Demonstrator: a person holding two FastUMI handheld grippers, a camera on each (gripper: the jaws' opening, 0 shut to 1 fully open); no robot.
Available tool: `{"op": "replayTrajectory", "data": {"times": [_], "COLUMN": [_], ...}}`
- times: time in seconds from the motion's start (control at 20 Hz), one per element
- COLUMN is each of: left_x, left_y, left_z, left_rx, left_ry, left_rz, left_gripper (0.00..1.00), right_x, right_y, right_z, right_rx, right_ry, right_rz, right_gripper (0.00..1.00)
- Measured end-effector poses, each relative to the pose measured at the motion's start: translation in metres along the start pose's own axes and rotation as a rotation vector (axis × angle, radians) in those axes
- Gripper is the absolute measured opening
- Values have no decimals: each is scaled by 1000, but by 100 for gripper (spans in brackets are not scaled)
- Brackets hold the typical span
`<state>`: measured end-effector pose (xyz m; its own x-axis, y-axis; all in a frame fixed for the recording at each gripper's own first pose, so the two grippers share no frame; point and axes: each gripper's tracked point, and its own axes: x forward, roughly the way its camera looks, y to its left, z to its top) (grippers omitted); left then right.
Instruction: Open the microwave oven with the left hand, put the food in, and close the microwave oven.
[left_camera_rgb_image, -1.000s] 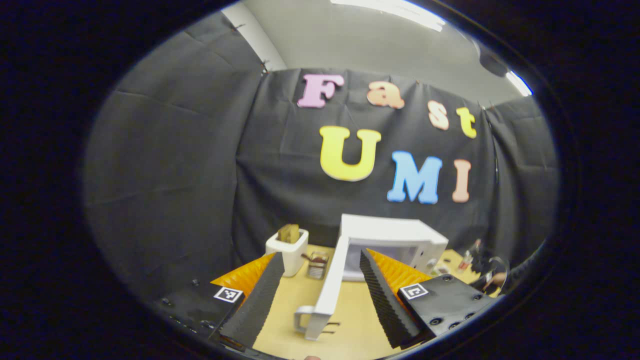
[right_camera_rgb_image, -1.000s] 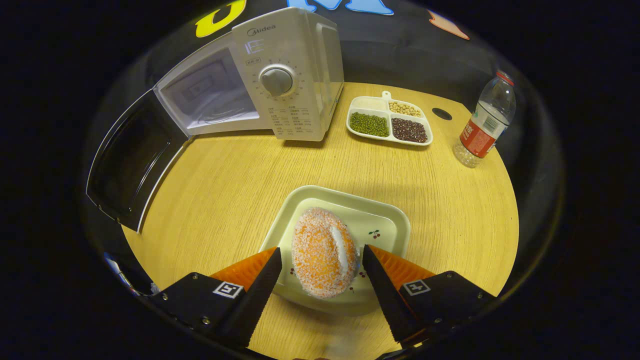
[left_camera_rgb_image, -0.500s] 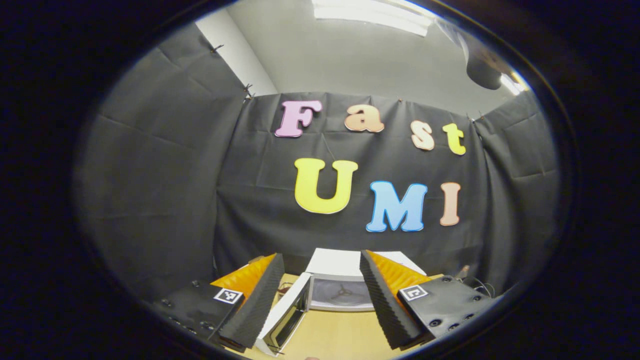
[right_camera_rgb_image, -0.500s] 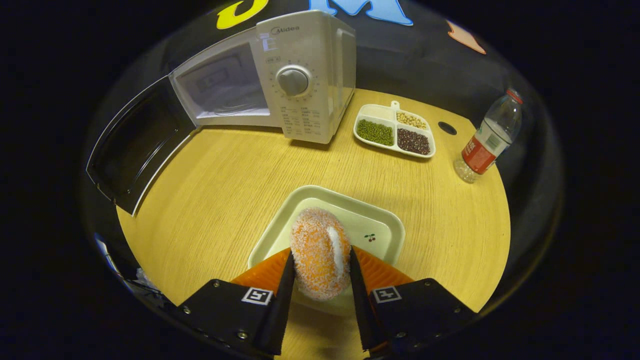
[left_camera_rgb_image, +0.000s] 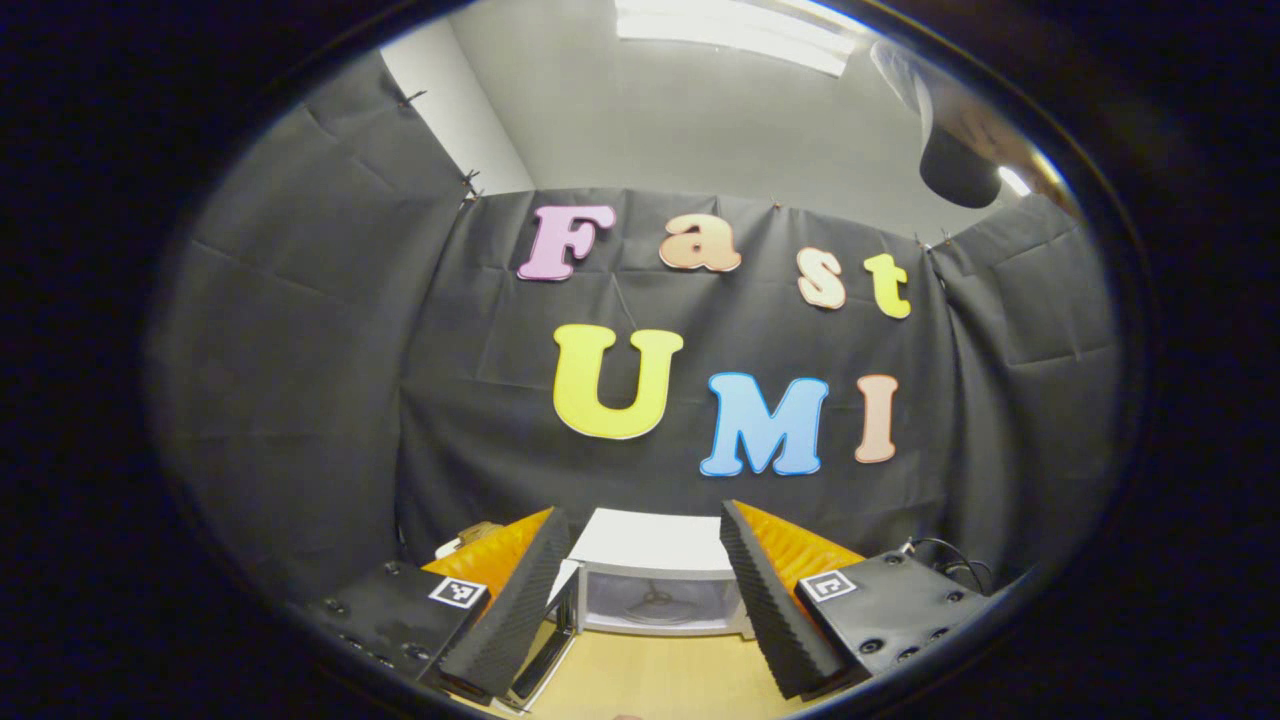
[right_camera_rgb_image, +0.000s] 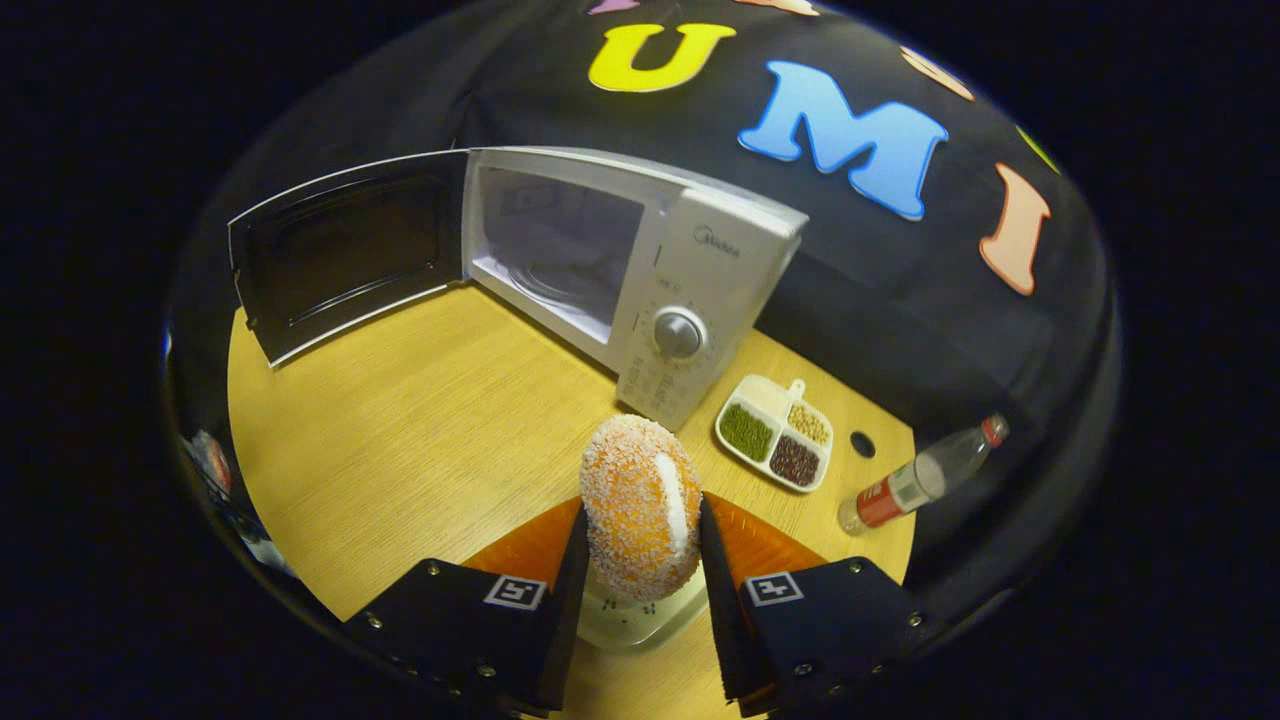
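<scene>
While pinched between fingers (right_camera_rgb_image: 572, 560), doughnut (right_camera_rgb_image: 640, 505).

Left gripper view: sat low, near table (left_camera_rgb_image: 660, 680) level, faced almost level toward the back wall and ceiling; own fingers (left_camera_rgb_image: 500, 625) at 6 o'clock; microwave (left_camera_rgb_image: 655, 585) cavity seen head-on between them, some way off.

Right gripper view: rode higher, tilted down over the table (right_camera_rgb_image: 400, 430); own fingers (right_camera_rgb_image: 560, 610) at 6 o'clock; microwave (right_camera_rgb_image: 690, 290) toward 12 o'clock, seen obliquely, its open door (right_camera_rgb_image: 340, 250) toward 10 o'clock.

Shared: microwave, its open door (left_camera_rgb_image: 545, 655), tabletop, back wall.
</scene>
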<state>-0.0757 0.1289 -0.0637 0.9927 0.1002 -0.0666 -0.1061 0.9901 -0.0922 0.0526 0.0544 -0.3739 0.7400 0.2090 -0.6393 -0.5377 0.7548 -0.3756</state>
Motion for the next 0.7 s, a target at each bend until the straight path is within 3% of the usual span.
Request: {"op": "replayTrajectory", "data": {"times": [0.3, 0.7], "left_x": [1, -43], "left_y": [31, 87], "left_z": [11, 14], "left_rx": [-13, 45], "left_ry": [-19, -1], "left_rz": [-36, 52], "left_gripper": [98, 98], "right_x": [0, 50], "right_y": [22, 70], "right_z": [87, 159], "right_rx": [-311, -554], "right_ry": [-188, -311], "right_rz": [-165, -221], "right_gripper": [58, 58]}}
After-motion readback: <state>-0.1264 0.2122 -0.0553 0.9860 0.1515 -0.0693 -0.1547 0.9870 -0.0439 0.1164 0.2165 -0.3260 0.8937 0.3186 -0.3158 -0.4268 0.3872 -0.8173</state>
